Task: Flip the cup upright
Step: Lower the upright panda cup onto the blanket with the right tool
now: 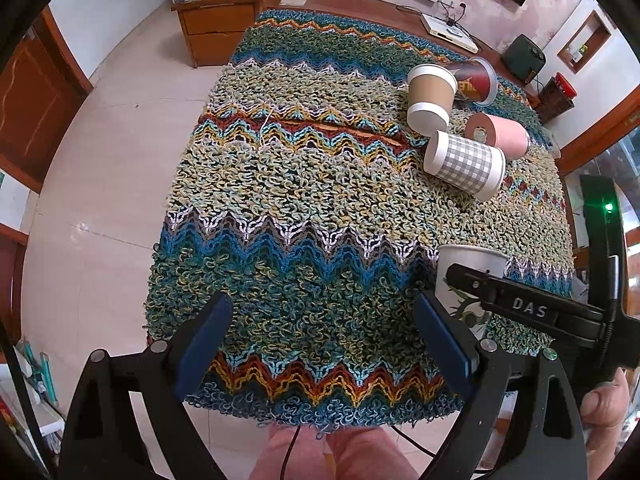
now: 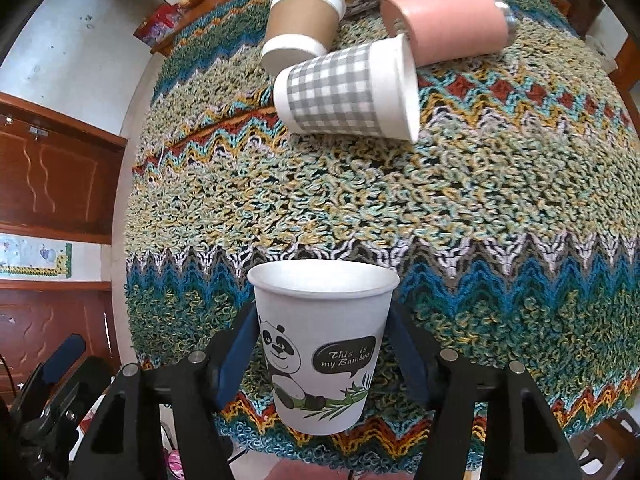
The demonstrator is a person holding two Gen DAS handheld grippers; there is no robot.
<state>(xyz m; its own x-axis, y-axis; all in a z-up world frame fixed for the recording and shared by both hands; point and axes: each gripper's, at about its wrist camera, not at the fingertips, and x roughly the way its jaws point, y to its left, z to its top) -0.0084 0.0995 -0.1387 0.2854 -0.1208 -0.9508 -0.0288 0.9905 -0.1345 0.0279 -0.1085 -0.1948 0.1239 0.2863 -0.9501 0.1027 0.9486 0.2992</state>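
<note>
Partly hidden behind the right tool (image 2: 324, 354), whose fingers clasp it, the panda cup (image 2: 322, 344) stands upright; left tool (image 1: 322, 336) gapes empty.

The left wrist view sits at the table's near edge, looking forward and down past its own open fingers (image 1: 440, 344) over the woven cloth (image 1: 304, 184), with floor on the left. The right wrist view sits lower and closer, with the panda cup (image 2: 324, 344) filling its foreground between the fingers (image 2: 408, 352). Both views share the cloth, the panda cup (image 1: 468, 276), and the far cluster: checked cup (image 1: 464, 165) (image 2: 348, 92), brown cup (image 1: 431, 96) (image 2: 302, 26), pink cup (image 1: 498, 133) (image 2: 448, 26).
</note>
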